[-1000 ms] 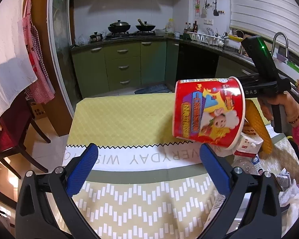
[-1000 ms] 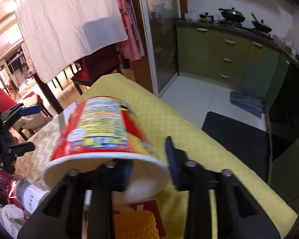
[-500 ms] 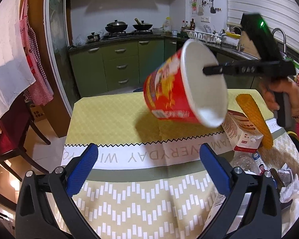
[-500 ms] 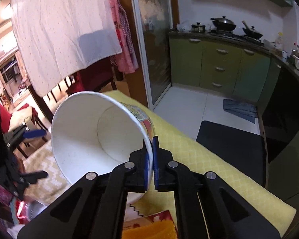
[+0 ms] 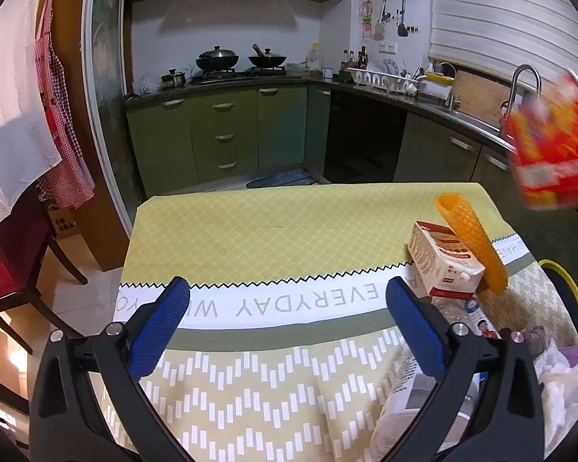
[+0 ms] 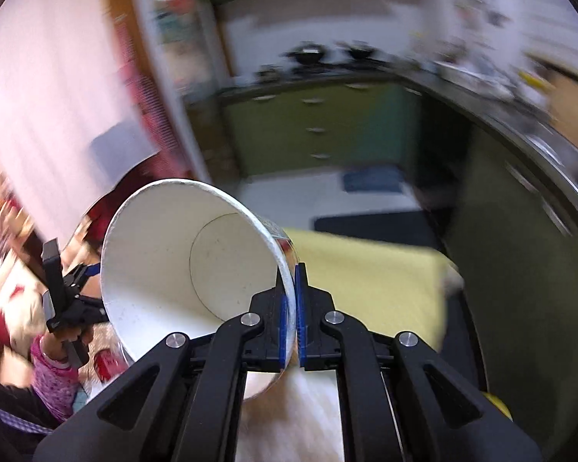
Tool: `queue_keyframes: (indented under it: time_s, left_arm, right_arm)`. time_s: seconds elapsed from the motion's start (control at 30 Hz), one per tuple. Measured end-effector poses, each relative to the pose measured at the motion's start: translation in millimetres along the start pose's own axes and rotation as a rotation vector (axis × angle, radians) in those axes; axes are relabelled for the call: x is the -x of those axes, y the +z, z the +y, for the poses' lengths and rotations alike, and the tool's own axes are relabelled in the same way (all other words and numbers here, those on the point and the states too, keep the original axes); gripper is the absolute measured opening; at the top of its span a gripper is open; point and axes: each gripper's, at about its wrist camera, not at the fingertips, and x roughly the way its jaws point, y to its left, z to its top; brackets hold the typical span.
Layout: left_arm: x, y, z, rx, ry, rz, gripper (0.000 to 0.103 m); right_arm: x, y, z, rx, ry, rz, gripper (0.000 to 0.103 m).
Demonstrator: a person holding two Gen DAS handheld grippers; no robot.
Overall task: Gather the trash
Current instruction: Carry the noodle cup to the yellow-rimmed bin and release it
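Observation:
My right gripper (image 6: 291, 288) is shut on the rim of a red noodle cup (image 6: 181, 269), pinching the wall between its blue pads; the white inside of the cup faces the camera. In the left wrist view the same red cup (image 5: 551, 146) hangs blurred in the air at the far right, above the table edge. My left gripper (image 5: 285, 300) stands open over the patterned tablecloth (image 5: 269, 231) with nothing between its fingers. A milk carton (image 5: 443, 265) lies on the table with an orange foam tube (image 5: 470, 238) leaning over it.
A clear plastic bottle (image 5: 466, 315), crumpled tissue (image 5: 562, 377) and other wrappers lie at the table's right. A yellow-rimmed bin (image 5: 566, 292) shows beyond the right table edge. Green kitchen cabinets (image 5: 219, 146) stand behind; a dark chair (image 5: 11, 254) at left.
The right gripper closed on the cup's rim, then lifted and swung it fast to the right, off over the table edge. The left gripper stayed in place, open.

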Motion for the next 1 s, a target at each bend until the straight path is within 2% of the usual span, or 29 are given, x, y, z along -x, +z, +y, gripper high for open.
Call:
queue_keyframes:
  time_s: [0.1, 0.23, 0.37, 0.5, 0.73, 0.93, 1.0]
  left_arm:
    - [4, 0, -2, -0.004, -0.007, -0.011, 0.097]
    - [8, 2, -7, -0.014, -0.008, -0.02, 0.097]
    - [15, 4, -10, -0.022, -0.008, -0.028, 0.097]
    - [23, 5, -14, -0.032, 0.002, -0.02, 0.097]
    - [54, 5, -27, -0.085, 0.011, -0.014, 0.097]
    - [76, 0, -39, -0.116, -0.035, 0.011, 0.097]
    - [79, 0, -45, -0.13, -0.065, 0.025, 0.097]
  right_arm:
    - [46, -38, -55, -0.149, -0.108, 0.026, 0.005]
    - [71, -97, -122, -0.322, -0.263, 0.126, 0.005]
    - [50, -157, -195, -0.479, -0.353, 0.259, 0.005]
    - [8, -206, -246, -0.553, -0.403, 0.38, 0.005]
    - [-56, -252, -289, -0.567, -0.454, 0.533, 0.005]
    - [-81, -268, -299, -0.589, -0.481, 0.588, 0.006]
    - [-80, -271, -302, -0.611, -0.466, 0.592, 0.01]
